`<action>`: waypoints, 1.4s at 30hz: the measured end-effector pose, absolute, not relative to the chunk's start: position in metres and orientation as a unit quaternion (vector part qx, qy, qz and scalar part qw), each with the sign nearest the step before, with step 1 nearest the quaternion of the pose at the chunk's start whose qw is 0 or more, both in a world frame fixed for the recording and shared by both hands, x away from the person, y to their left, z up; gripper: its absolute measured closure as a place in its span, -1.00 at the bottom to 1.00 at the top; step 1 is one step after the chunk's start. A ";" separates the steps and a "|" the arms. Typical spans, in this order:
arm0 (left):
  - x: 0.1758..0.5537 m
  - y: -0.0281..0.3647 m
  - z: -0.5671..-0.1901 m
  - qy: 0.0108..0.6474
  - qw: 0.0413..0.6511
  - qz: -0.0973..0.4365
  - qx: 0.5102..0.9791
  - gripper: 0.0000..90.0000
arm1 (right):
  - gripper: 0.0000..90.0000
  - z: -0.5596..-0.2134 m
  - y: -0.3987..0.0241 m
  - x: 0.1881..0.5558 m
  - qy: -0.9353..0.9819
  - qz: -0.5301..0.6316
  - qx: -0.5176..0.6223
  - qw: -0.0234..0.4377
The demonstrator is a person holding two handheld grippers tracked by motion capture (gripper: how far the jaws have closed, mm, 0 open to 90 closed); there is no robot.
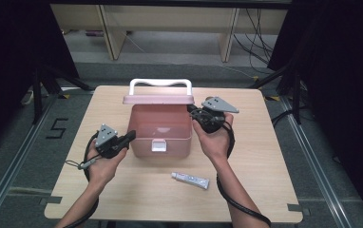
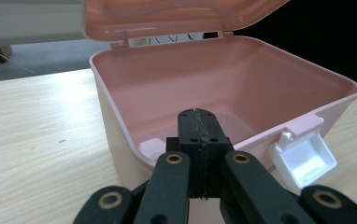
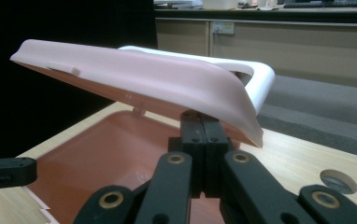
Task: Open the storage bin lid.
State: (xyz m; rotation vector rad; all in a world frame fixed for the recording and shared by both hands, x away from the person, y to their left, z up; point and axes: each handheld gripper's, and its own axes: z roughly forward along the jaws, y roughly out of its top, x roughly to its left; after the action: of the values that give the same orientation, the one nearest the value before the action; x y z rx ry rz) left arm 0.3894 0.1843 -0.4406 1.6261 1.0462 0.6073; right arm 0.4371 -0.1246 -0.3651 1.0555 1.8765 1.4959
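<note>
Box [image 1: 159, 133] of pink plastic, one only, sits between the two grippers on the wooden table [image 1: 265, 156], its body open and hollow. One lid [image 1: 158, 99] stands raised on the far side of it, hinged at the back, and one white handle [image 1: 160, 84] arches over that lid. One white latch [image 1: 158, 146] hangs folded down on the near wall of the box.

The left gripper [image 1: 128, 137] is held just beside the box's left wall, near its front corner; in the left gripper view the jaws are pressed together with nothing between them, their tips at the rim of the box. The latch [image 2: 303, 157] shows just to the right of those jaws in that view.

The right gripper [image 1: 192, 111] is at the right rear corner of the box, its jaws also together and empty. In the right gripper view the tips [image 3: 202, 122] sit directly under the lifted edge of the lid [image 3: 167, 81]; whether they touch it I cannot tell. The left gripper's jaws [image 3: 6, 171] appear across the box in the same view.

One small white tube [image 1: 190, 180] lies on the table on the near side of the box, between the two forearms, well apart from both grippers.
</note>
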 end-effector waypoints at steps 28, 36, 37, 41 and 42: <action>0.392 0.185 -0.443 0.438 0.526 0.262 0.680 1.00 | 1.00 -0.343 -0.116 0.466 0.669 0.558 0.396 0.290; 0.394 0.185 -0.443 0.437 0.525 0.264 0.681 0.99 | 1.00 -0.339 -0.113 0.474 0.666 0.559 0.398 0.294; 0.394 0.185 -0.443 0.437 0.525 0.264 0.681 0.99 | 1.00 -0.339 -0.112 0.474 0.664 0.560 0.402 0.290; 0.394 0.185 -0.443 0.437 0.524 0.264 0.682 0.99 | 1.00 -0.337 -0.112 0.478 0.662 0.561 0.403 0.291; 0.394 0.185 -0.443 0.437 0.524 0.264 0.682 0.99 | 1.00 -0.337 -0.111 0.479 0.660 0.561 0.405 0.294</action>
State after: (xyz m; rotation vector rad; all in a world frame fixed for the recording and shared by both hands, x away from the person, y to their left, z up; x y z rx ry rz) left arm 0.3941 0.1854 -0.4430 1.6315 1.0466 0.6327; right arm 0.4792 -0.1114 -0.3371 1.0775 1.7576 1.4925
